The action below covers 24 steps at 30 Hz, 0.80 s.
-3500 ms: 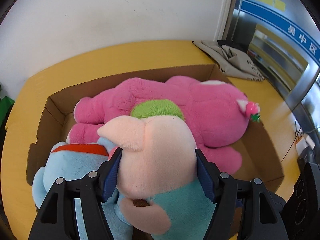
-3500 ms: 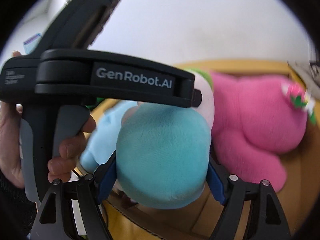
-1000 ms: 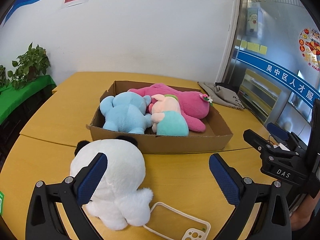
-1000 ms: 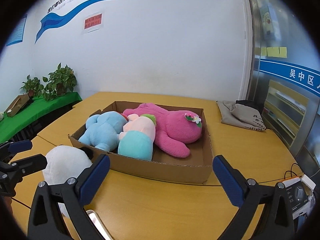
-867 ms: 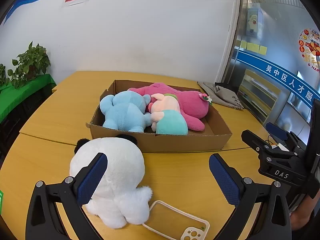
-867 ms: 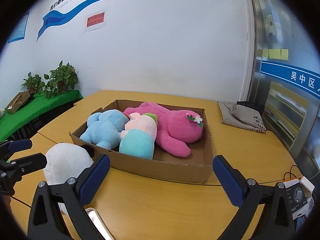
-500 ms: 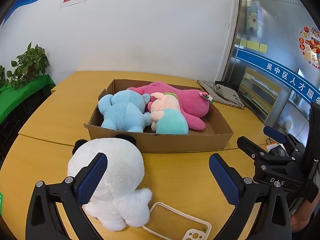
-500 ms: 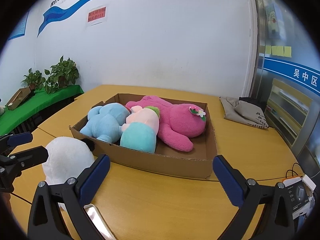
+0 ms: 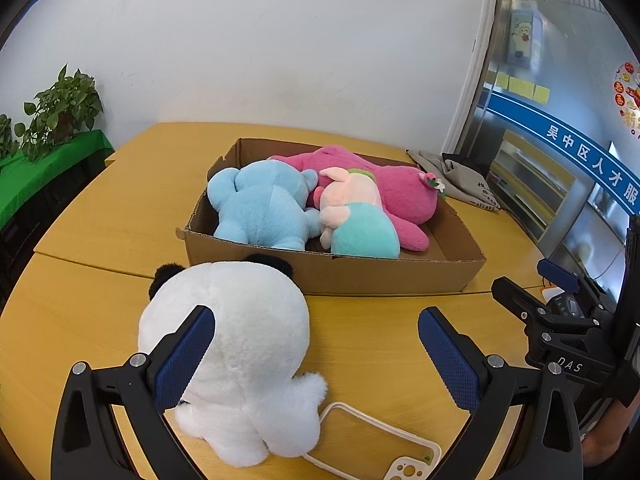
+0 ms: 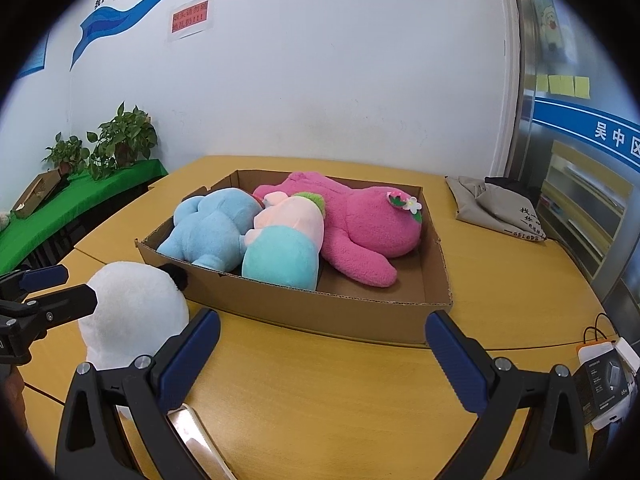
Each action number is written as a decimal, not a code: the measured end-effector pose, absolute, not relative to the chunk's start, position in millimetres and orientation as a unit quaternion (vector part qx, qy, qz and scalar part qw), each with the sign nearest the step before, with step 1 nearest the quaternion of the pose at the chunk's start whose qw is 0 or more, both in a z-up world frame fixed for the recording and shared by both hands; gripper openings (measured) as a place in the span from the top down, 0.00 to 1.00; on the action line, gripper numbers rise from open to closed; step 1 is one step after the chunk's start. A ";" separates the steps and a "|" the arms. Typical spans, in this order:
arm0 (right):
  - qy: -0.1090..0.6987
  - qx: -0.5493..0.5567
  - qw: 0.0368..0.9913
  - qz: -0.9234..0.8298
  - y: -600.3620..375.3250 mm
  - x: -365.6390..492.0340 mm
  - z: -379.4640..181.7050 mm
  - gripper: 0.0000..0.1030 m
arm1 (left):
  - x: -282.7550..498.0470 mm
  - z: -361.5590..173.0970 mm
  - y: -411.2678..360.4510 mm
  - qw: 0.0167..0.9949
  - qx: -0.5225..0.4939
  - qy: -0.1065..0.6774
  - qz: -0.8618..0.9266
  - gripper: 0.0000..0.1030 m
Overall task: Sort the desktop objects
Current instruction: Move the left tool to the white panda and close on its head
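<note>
A cardboard box (image 9: 400, 276) (image 10: 320, 308) on the wooden table holds a blue plush bear (image 9: 260, 208) (image 10: 208, 232), a pink-and-teal plush pig (image 9: 356, 224) (image 10: 288, 244) and a large magenta plush (image 9: 400, 192) (image 10: 368, 220). A white panda plush (image 9: 236, 344) (image 10: 132, 312) sits on the table in front of the box. My left gripper (image 9: 316, 344) is open, its left finger against the panda's side. My right gripper (image 10: 320, 344) is open above bare table, just right of the panda. A clear phone case (image 9: 368, 444) (image 10: 192, 432) lies beside the panda.
A grey cloth bag (image 9: 460, 184) (image 10: 496, 208) lies at the table's far right. A small black-and-white device (image 10: 604, 376) sits at the right edge. Potted plants (image 10: 104, 144) stand on a green-covered bench to the left. A white wall is behind the table.
Both grippers let go of the pig plush in the box, pulled back and opened wide. Over the last second both have moved slightly closer to the panda and box.
</note>
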State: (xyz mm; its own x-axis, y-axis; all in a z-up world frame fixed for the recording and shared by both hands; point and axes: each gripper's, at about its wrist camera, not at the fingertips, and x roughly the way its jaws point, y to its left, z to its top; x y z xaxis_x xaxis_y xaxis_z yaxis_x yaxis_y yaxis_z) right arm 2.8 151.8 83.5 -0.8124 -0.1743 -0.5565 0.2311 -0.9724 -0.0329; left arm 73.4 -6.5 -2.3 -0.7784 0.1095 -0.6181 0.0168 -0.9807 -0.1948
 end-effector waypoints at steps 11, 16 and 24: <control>0.048 0.305 0.111 -0.944 147.3 1.3 74.9 0.00 | 67.9 -10.5 -8.5 0.034 -0.341 -0.095 0.935 0.00; 0.053 0.320 0.123 -0.938 135.3 1.2 64.0 0.00 | 65.8 -19.7 -25.6 0.027 -0.348 -0.110 0.931 0.00; 0.043 0.363 0.231 -0.902 84.0 5.8 39.2 0.00 | 50.9 -35.6 -78.2 0.020 -0.367 -0.168 0.915 0.00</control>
